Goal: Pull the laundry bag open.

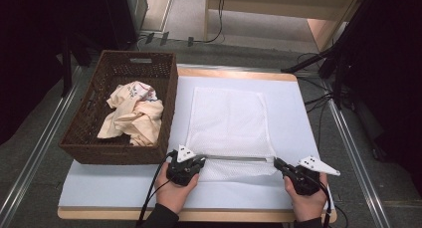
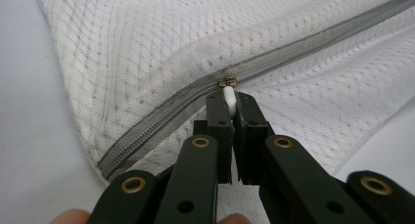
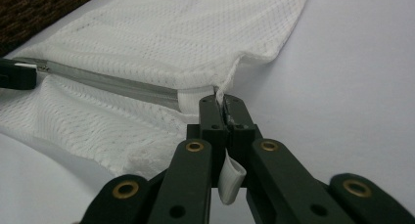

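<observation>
The white mesh laundry bag (image 1: 229,123) lies flat on the table's white mat (image 1: 109,183), its grey zipper (image 2: 161,109) running along the near edge. My left gripper (image 2: 234,104) pinches the white zipper pull (image 2: 229,98) at the left end; my right gripper (image 3: 225,109) clamps the bag's near right corner tab (image 3: 230,177). A wicker basket (image 1: 99,88) of cream cloth (image 1: 134,113) sits to the left.

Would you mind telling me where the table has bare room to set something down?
Bare sheet lies right of the mesh bag toward the table edge, and near left, in front of the basket. The near middle is crowded by the left gripper and right gripper.
</observation>
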A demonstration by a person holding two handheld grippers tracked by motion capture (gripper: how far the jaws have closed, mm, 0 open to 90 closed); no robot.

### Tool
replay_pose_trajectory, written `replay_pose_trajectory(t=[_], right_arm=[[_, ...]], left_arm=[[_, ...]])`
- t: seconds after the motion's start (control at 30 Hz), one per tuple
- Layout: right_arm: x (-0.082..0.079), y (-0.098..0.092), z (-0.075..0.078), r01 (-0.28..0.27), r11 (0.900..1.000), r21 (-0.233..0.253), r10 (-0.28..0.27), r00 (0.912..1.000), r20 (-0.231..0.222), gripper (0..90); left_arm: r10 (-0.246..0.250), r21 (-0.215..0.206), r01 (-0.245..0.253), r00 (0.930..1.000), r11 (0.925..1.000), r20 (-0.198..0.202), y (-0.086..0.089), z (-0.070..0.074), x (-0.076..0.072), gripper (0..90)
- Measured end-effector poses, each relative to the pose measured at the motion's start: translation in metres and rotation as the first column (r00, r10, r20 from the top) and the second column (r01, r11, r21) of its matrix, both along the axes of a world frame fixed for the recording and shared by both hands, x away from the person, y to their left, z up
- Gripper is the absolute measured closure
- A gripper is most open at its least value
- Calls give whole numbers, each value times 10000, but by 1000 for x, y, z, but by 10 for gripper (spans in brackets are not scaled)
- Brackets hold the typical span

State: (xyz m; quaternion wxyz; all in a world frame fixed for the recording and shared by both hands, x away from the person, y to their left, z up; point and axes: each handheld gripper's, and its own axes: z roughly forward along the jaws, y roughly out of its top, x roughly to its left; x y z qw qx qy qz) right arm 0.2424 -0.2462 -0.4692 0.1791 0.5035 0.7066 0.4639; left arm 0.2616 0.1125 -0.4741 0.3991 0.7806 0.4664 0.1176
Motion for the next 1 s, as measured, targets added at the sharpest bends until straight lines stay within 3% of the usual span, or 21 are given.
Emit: replay_pose_trajectory(t=[0.2, 0.53, 0.57, 0.6, 0.7, 0.87, 1.0], right_arm=[[-1, 0, -1, -114, 9998, -157, 115, 9999, 34, 897], [-3, 4, 3, -224, 9992, -346, 232, 9995, 229, 897], [-3, 4, 4, -163, 9991, -390, 172, 9996, 226, 897], [-4, 3, 4, 67, 9980, -627, -44, 9993, 365, 897], [-3, -7, 7, 147, 9996, -232, -139, 9993, 354, 897], [-3, -4, 7, 183, 9989, -439, -165, 9990, 416, 897], [-2, -7, 6, 176, 9994, -297, -168, 9995, 264, 896]], left_arm=[[-55, 511, 40, 9996, 9987, 293, 0, 0, -6, 872], [-30, 557, 11, 9994, 9984, 342, 3, 1, -7, 871], [205, 938, -258, 9982, 9953, 566, 4, 1, -9, 872], [297, 1010, -357, 9977, 9942, 609, 8, 1, -9, 872], [438, 776, -474, 9979, 9959, 479, 15, 1, -8, 872], [454, 1192, -534, 9966, 9914, 687, 18, 2, -13, 872], [444, 1365, -550, 9959, 9891, 793, 21, 2, -15, 872]])
